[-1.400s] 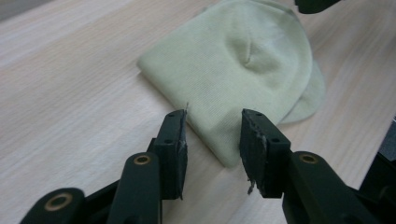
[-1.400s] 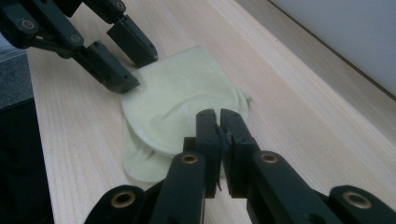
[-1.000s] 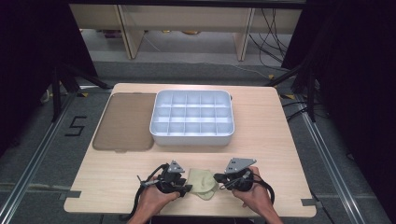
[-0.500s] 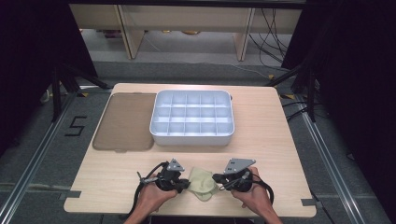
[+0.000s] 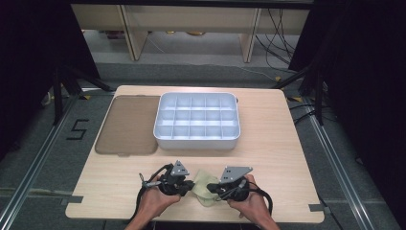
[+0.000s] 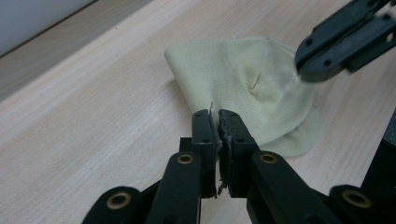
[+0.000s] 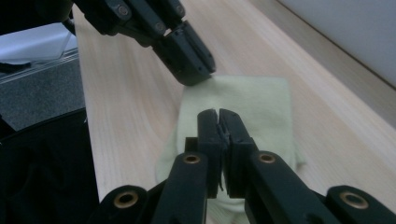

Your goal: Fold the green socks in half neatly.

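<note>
Near the front edge of a wooden table (image 5: 268, 143), a pale yellow-green cloth (image 5: 205, 186) lies between two hand-held grippers. The left gripper (image 5: 190, 185) has just closed its jaws and now pinches the cloth's left edge; in the left gripper view (image 6: 218, 123) a thin fold of fabric stands between the pressed-together jaws. The right gripper (image 5: 213, 188) has its jaws pressed together on the cloth's opposite side, as the right gripper view (image 7: 218, 122) shows. Farther back on the table rests a white tray (image 5: 196, 140) divided into compartments, with a flat brown lid (image 5: 128, 124) touching its left side.
</note>
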The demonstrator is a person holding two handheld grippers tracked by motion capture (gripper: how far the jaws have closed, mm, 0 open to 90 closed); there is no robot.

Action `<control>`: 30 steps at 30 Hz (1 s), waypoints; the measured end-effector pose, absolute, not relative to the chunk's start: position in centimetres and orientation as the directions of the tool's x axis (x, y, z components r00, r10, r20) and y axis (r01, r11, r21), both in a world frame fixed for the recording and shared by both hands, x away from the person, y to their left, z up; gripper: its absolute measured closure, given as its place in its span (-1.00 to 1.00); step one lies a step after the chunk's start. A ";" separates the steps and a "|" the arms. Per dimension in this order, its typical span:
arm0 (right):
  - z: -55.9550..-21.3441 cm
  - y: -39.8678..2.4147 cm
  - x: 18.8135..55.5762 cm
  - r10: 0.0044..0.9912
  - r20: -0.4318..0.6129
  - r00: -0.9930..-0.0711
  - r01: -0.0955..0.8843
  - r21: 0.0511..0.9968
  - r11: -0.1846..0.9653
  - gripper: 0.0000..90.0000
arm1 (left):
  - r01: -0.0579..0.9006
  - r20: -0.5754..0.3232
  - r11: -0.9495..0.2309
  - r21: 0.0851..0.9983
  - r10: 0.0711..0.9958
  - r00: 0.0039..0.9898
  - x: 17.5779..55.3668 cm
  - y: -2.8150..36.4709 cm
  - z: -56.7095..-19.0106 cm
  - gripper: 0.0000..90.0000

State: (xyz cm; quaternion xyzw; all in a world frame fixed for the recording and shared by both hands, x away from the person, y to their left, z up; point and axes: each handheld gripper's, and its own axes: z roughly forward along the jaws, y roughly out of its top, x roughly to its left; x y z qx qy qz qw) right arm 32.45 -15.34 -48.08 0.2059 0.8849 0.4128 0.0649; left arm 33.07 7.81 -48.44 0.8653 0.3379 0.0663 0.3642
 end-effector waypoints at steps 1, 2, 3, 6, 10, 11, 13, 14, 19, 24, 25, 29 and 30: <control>-48.2 -15.1 32.5 0.405 0.053 -0.913 0.302 0.756 0.580 0.96 | 0.521 -0.116 -0.514 0.681 0.627 0.770 33.1 7.8 -48.3 0.89; -48.4 -14.8 32.4 0.411 0.068 -0.909 0.317 0.755 0.574 0.97 | 0.524 -0.119 -0.515 0.678 0.627 0.770 33.0 7.8 -48.2 0.89; -48.5 -14.5 32.4 0.405 0.075 -0.911 0.319 0.749 0.581 0.97 | 0.524 -0.119 -0.515 0.678 0.627 0.770 33.0 7.8 -48.2 0.89; -49.2 -13.6 32.4 0.380 0.074 -0.922 0.307 0.739 0.600 0.97 | 0.511 -0.109 -0.520 0.685 0.620 0.777 32.8 7.8 -48.0 0.89; -50.3 -12.8 32.5 0.366 0.073 -0.928 0.306 0.712 0.632 0.97 | 0.509 -0.110 -0.510 0.693 0.622 0.775 32.6 7.8 -48.0 0.90; -50.5 -12.6 32.6 0.368 0.077 -0.927 0.311 0.707 0.636 0.98 | 0.509 -0.116 -0.509 0.694 0.619 0.777 32.5 7.7 -47.9 0.90; -50.7 -12.5 32.6 0.366 0.079 -0.927 0.312 0.704 0.638 0.99 | 0.508 -0.113 -0.510 0.695 0.619 0.777 32.5 7.6 -48.0 0.90; -50.8 -12.5 32.7 0.365 0.082 -0.927 0.312 0.707 0.635 0.99 | 0.492 -0.104 -0.519 0.698 0.607 0.788 32.4 7.6 -47.8 0.90; -50.6 -12.9 32.7 0.368 0.095 -0.925 0.321 0.715 0.622 0.99 | 0.474 -0.072 -0.535 0.699 0.607 0.792 32.1 7.5 -47.6 0.90; -49.3 -14.7 34.3 0.473 0.066 -0.879 0.361 0.739 0.568 0.99 | 0.472 -0.074 -0.532 0.703 0.605 0.793 31.9 7.2 -47.6 0.90; -49.3 -14.9 34.6 0.489 0.057 -0.870 0.368 0.735 0.569 0.99 | 0.472 -0.074 -0.532 0.703 0.605 0.793 31.9 7.2 -47.6 0.90; -49.7 -15.3 35.8 0.517 0.045 -0.855 0.380 0.733 0.564 0.99 | 0.462 -0.061 -0.538 0.706 0.603 0.796 31.8 7.0 -47.5 0.90; -49.8 -15.3 36.0 0.516 0.040 -0.855 0.377 0.732 0.568 0.99 | 0.449 -0.047 -0.551 0.704 0.594 0.803 31.8 7.0 -47.5 0.90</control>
